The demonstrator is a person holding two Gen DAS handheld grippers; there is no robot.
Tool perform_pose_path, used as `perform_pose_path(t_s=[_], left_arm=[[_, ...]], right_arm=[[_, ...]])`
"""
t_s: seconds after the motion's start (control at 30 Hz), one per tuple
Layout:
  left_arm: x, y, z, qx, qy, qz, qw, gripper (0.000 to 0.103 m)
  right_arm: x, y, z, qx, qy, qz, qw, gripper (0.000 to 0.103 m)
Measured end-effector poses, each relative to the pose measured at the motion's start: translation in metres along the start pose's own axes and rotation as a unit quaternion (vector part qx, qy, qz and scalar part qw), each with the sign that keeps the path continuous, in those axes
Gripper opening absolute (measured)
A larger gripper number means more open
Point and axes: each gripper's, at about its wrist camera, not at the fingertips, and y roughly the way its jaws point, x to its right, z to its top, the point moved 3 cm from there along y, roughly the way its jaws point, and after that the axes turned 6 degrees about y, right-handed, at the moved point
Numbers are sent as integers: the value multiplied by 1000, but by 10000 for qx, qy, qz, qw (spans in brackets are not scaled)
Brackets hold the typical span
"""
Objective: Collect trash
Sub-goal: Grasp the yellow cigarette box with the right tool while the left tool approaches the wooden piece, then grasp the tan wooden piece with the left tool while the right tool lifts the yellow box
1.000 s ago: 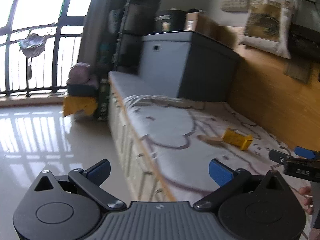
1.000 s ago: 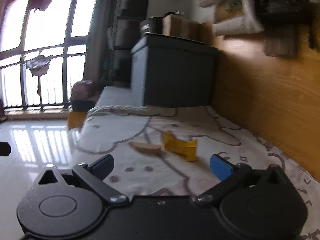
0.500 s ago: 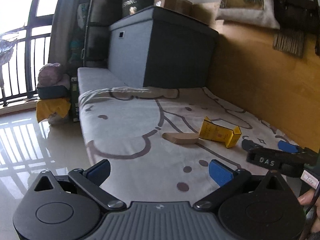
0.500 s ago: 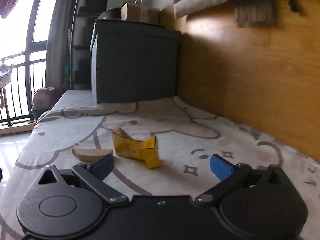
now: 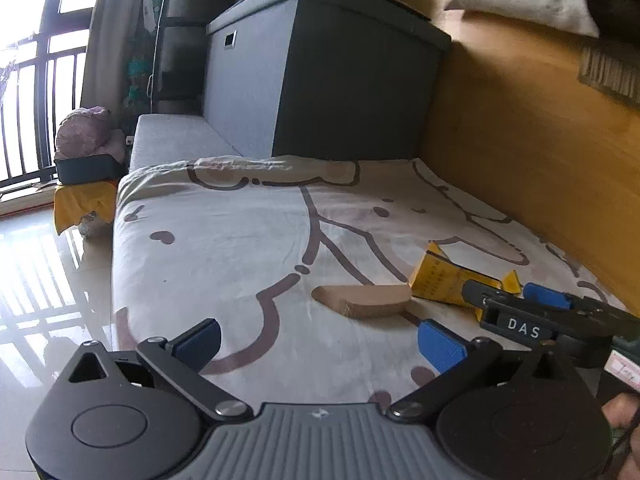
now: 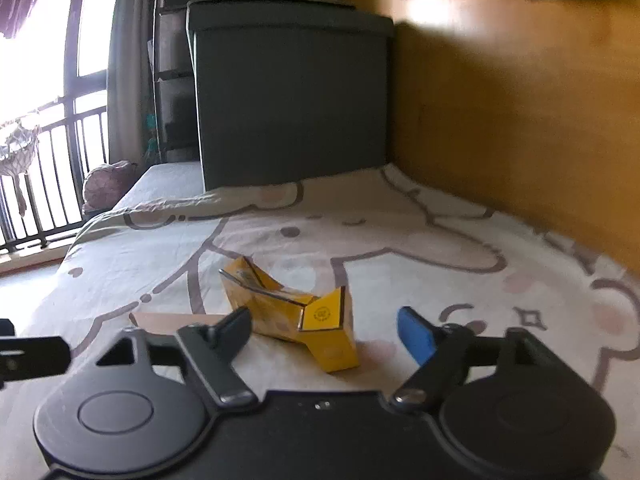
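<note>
So there are two bits of trash on the bed, sitting on the cartoon-print blanket: a crumpled yellow carton and a flat brown cardboard piece right next to it on the left, just about touching.

The right hand-held gripper is clearly the one lined up for the carton. In its own view the carton lies dead ahead, just past the fingertips, and its near bent end sits roughly between them. The carton's long axis runs from far-left to near-right, so it's slanted across the gripper's line rather than square to it. The jaws have just been closing from fully wide to partway, but nothing is pinched yet; there's a visible gap on both sides and the pads aren't pressing on it.

The left hand-held gripper is spread wide with nothing between its fingers. The brown piece lies ahead of it and a bit to the right, long axis running left-right, well within its reach. The carton is further right from it, behind the right gripper's fingers.

Looks like a one-piece-each grab, with the right one nearer to landing first.
</note>
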Motion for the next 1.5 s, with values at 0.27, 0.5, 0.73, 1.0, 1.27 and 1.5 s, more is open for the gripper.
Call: perform_pose_path(t_s=[0.27, 0.5, 0.73, 1.0, 1.27, 1.5], left_arm=[[18, 36, 5, -147, 135, 119, 9997, 103], [43, 70, 8, -374, 460, 450, 9972, 103], [55, 101, 13, -512, 479, 755, 9947, 103], [60, 111, 20, -435, 371, 723, 9957, 97], [53, 94, 17, -334, 408, 450, 9976, 92], [39, 63, 23, 29, 586, 467, 9972, 92]], right_arm=[[25, 2, -2, -70, 841, 301, 9960, 27], [28, -2, -3, -108, 938, 320, 9950, 26], [35, -1, -3, -179, 1108, 318, 9932, 26], [36, -3, -3, -164, 1169, 309, 9925, 25], [32, -10, -2, -73, 1099, 359, 9933, 25], [23, -19, -1, 19, 948, 398, 9947, 25]])
